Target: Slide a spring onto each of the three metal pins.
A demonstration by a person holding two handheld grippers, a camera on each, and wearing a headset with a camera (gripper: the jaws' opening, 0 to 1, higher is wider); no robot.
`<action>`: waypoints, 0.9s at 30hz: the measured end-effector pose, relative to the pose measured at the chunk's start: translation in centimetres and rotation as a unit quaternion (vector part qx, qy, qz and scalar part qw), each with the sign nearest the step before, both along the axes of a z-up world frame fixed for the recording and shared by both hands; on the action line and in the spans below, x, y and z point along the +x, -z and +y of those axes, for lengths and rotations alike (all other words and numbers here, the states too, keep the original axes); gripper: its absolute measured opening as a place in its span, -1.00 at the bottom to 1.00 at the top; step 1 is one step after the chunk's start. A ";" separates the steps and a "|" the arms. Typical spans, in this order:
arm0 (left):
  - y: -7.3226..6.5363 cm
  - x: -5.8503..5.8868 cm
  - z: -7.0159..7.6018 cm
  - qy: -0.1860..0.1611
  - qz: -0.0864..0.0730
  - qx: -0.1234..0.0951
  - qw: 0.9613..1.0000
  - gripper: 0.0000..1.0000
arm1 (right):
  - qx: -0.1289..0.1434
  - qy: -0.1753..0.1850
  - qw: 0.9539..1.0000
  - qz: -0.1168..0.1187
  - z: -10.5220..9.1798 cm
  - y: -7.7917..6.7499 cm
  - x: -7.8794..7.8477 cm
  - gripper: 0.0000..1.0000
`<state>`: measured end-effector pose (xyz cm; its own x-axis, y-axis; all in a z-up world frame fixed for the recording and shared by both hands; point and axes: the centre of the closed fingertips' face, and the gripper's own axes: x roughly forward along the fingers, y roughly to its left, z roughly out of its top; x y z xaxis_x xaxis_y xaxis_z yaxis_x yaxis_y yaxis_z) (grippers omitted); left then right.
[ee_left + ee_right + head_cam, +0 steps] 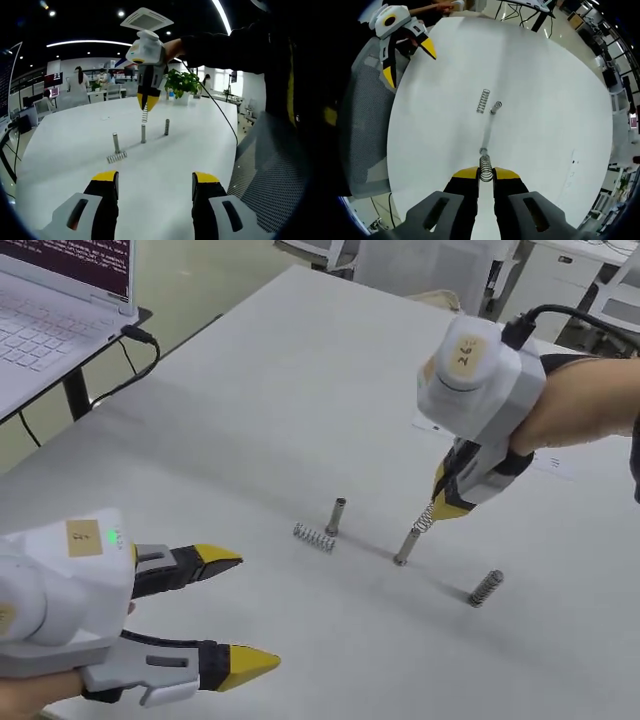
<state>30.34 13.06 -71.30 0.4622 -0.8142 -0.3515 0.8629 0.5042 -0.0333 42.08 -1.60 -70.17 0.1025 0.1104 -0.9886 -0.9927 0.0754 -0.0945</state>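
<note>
My right gripper point(445, 505) point(486, 174) is shut on a spring point(425, 518) point(485, 167) that hangs just above the middle pin point(405, 546) point(143, 133), lower end at the pin's top. A bare pin point(337, 515) point(495, 107) stands to the left, and beside it a loose spring point(314, 536) point(483, 100) lies on the table. The third pin point(485, 588) point(167, 126) on the right wears a spring. My left gripper point(250, 610) point(155, 180) is open near the front edge, holding nothing.
The white table point(250, 420) is round. An open laptop point(50, 300) with a black cable point(140, 340) sits on a stand at the far left. A mesh chair back point(270, 165) stands to the right in the left gripper view.
</note>
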 end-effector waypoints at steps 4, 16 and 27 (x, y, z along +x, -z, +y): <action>0.1 0.0 0.0 0.000 0.001 0.000 1.000 0.09 | -0.002 0.000 1.000 0.002 0.0 0.2 0.0 -0.85; 0.3 0.0 0.1 -0.002 0.004 -0.001 1.000 0.07 | -0.008 -0.001 1.000 0.008 0.1 0.8 0.0 -0.85; 0.4 0.0 0.2 -0.002 0.006 -0.002 1.000 0.05 | -0.013 -0.001 1.000 0.012 0.1 1.6 0.2 -0.85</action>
